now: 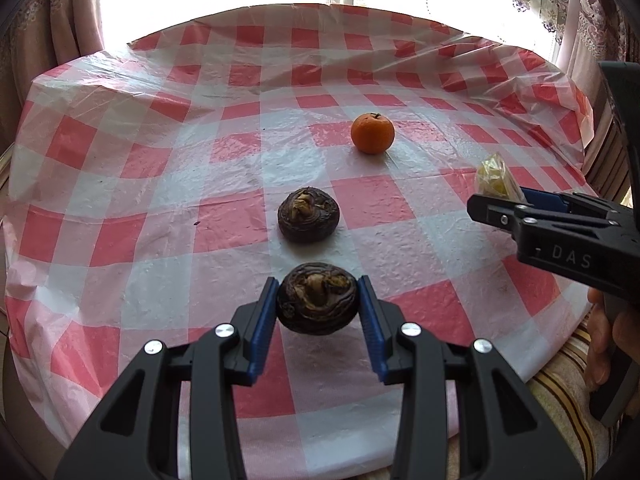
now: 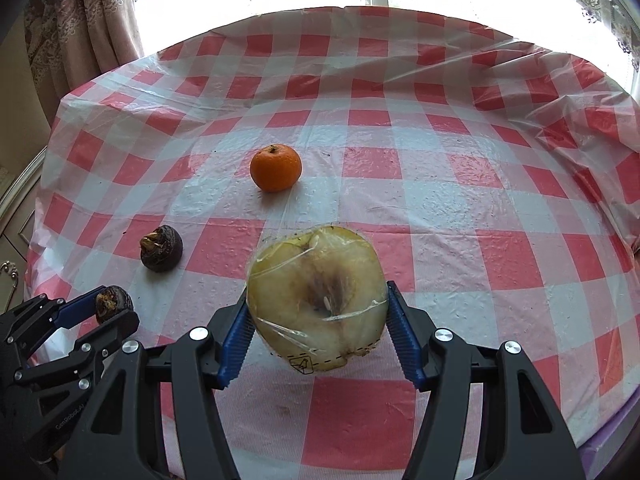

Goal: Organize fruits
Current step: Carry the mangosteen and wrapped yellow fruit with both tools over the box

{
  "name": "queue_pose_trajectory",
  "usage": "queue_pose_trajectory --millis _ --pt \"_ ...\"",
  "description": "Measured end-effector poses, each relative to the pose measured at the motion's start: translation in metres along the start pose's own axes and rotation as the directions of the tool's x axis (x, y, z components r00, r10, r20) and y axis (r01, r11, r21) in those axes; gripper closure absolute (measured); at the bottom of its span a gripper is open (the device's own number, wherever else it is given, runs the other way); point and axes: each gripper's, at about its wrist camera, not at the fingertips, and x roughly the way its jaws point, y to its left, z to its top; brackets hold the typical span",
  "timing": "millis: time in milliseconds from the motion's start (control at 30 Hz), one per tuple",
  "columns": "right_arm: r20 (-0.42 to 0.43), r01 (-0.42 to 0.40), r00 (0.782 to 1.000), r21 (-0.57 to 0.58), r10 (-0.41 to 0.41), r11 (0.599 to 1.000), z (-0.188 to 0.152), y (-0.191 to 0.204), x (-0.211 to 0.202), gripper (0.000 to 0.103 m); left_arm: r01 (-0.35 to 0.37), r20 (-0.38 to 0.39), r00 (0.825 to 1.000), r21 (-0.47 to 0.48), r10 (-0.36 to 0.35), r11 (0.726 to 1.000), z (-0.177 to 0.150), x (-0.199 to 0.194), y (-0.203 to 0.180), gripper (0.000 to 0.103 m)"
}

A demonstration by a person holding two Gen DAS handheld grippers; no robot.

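Note:
My left gripper (image 1: 318, 304) is shut on a dark brown water chestnut (image 1: 317, 304), held just above the checked cloth near the table's front. A second water chestnut (image 1: 309, 214) lies on the cloth just beyond it, and an orange tangerine (image 1: 372, 133) sits farther back. My right gripper (image 2: 318, 308) is shut on a cut yellow apple half wrapped in plastic film (image 2: 318, 298), lifted over the cloth. In the left wrist view the right gripper (image 1: 494, 204) comes in from the right with the wrapped apple half (image 1: 494, 178). The right wrist view shows the left gripper (image 2: 114, 310) at lower left.
A red and white checked plastic tablecloth (image 1: 160, 160) covers the round table, wrinkled at the far right. Curtains (image 2: 92, 20) and a bright window stand behind. A hand (image 1: 608, 344) holds the right gripper's handle at the right edge. A striped fabric (image 1: 560, 400) lies beyond the table's front right.

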Motion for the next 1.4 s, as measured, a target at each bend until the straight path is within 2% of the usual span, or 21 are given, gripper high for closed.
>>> queue_pose_trajectory --millis 533,833,1100,1400 --pt "-0.043 -0.005 0.999 -0.046 0.003 0.999 -0.03 0.008 -0.019 0.043 -0.021 -0.014 1.0 0.012 0.022 1.0 -0.001 0.004 -0.004 0.063" --pt "-0.022 -0.023 1.0 -0.025 0.023 0.999 -0.042 -0.003 -0.043 0.042 -0.025 0.031 0.999 0.018 0.024 1.0 0.007 -0.021 -0.009 0.063" --pt "-0.005 -0.011 1.0 0.002 0.011 1.0 -0.056 -0.025 -0.067 0.042 0.035 0.051 0.998 0.066 -0.038 0.997 0.01 -0.04 -0.038 0.063" --pt "-0.015 0.035 0.999 0.066 -0.034 0.997 -0.088 -0.073 -0.098 0.043 0.124 0.035 0.991 0.182 -0.133 0.975 0.009 -0.046 -0.103 0.063"
